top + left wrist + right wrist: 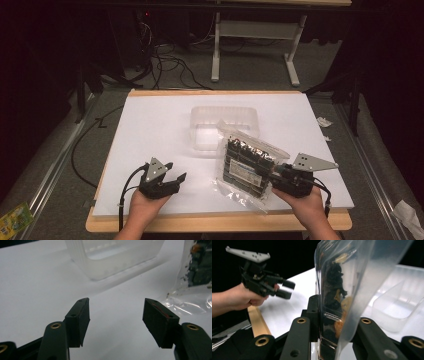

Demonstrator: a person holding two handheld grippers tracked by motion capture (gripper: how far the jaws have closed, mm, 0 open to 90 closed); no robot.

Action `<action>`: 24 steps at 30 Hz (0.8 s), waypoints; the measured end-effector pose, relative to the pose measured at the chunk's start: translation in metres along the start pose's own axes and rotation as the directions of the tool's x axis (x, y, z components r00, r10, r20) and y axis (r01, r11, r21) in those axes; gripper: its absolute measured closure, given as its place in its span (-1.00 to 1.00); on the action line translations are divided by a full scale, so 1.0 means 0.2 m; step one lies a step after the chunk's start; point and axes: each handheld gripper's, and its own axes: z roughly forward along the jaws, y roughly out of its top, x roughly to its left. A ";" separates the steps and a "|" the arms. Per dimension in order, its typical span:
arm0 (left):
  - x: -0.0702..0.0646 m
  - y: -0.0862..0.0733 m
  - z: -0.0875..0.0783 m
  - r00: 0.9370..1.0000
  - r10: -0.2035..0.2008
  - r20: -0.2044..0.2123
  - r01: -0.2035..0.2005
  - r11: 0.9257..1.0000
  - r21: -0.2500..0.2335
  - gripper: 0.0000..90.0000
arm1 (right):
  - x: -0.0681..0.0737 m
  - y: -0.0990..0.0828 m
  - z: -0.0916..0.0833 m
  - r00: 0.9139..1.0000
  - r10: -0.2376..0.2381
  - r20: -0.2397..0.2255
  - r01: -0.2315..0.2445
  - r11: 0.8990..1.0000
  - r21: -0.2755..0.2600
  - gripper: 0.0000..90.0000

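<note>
Right tool (278,175) clamped on clear bag (250,167), 5 o'clock on bench (150,130); left tool (172,181) apart, empty (7 o'clock). Step: bag handling; next, left tool grips bag near tray (224,125).

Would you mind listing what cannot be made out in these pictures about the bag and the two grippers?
- Contents of the clear bag: dark pieces with orange bits; high view too small, right gripper view blurred.
- Right gripper: its pads are hidden by the bag it clamps.
- Clear tub: top cut off by the left gripper view's edge.
- Left gripper: jaws apart, nothing between them; its body is below the frame.
</note>
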 end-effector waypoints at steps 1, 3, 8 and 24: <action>0.00 0.00 0.00 1.000 0.001 0.003 -0.001 1.000 0.002 -0.16 | 0.00 0.01 -0.01 1.000 -0.003 0.005 0.003 1.000 -0.010 0.68; 0.00 0.00 0.00 1.000 0.002 0.007 -0.002 1.000 0.003 -0.17 | 0.00 0.02 -0.01 1.000 -0.007 0.019 0.007 1.000 -0.029 0.68; 0.01 0.00 0.00 1.000 -0.004 0.006 0.004 1.000 -0.014 -0.17 | 0.00 0.05 -0.04 0.997 -0.011 0.071 0.015 0.998 -0.053 0.68; 0.01 0.00 -0.03 1.000 0.004 -0.001 -0.004 0.999 -0.036 -0.20 | -0.04 0.21 -0.03 0.988 -0.044 0.149 0.062 0.991 -0.119 0.68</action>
